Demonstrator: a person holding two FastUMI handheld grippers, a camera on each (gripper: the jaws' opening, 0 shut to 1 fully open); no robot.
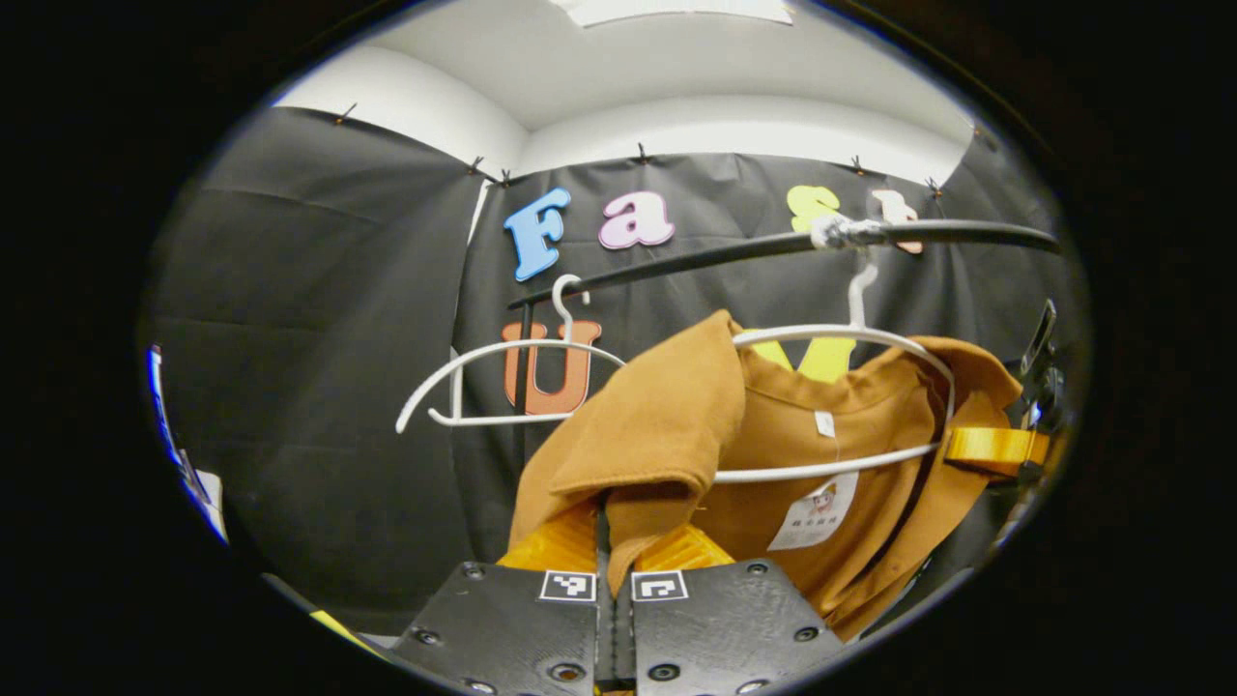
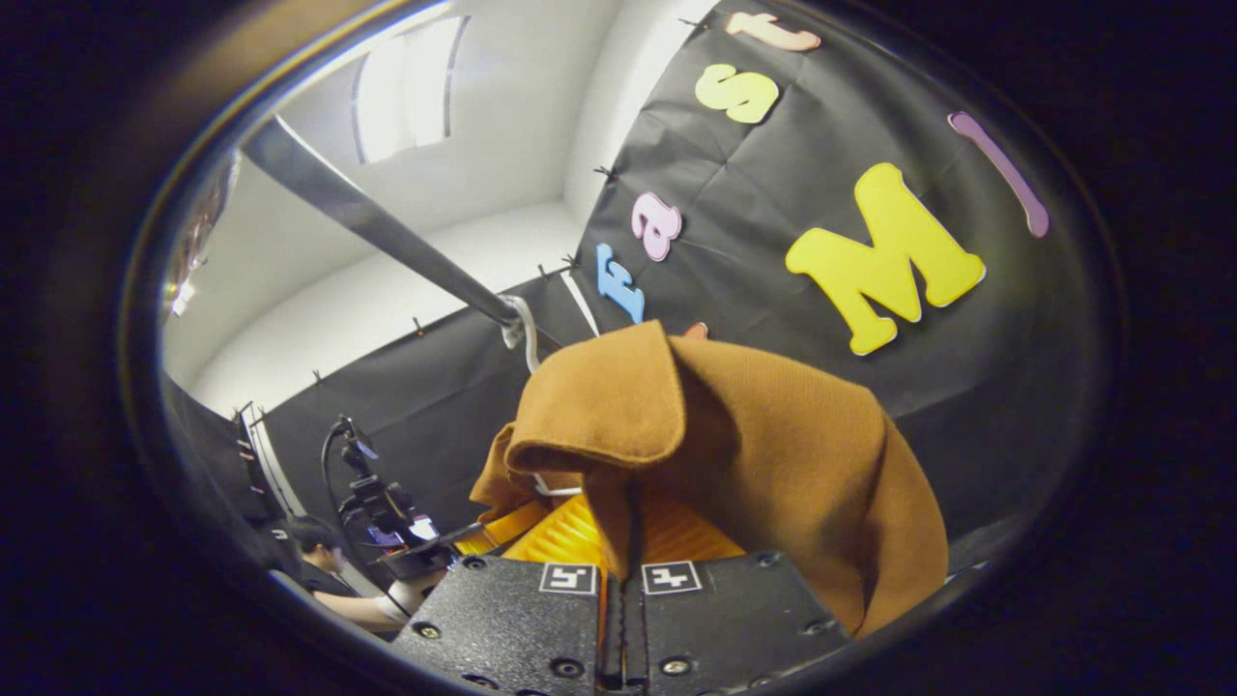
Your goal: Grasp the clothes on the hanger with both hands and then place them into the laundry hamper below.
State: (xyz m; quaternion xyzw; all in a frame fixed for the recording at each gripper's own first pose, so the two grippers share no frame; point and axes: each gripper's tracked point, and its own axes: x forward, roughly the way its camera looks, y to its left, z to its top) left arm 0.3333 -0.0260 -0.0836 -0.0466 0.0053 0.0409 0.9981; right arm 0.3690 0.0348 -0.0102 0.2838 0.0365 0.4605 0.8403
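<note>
Up close in the left gripper view, the left gripper (image 1: pixel 614 561) pinches a fold of the brown cotton shirt (image 1: pixel 773 454) between its yellow ribbed fingers (image 1: pixel 556 546), jaws closed on the cloth. The shirt hangs on a white plastic hanger (image 1: pixel 850 333) hooked over a black rail (image 1: pixel 725 251), beside an empty white hanger (image 1: pixel 503 372). Across in the right gripper view, the right gripper (image 2: pixel 623 551) likewise clamps the shirt's other brown shoulder (image 2: pixel 754 445) between its yellow fingers.
</note>
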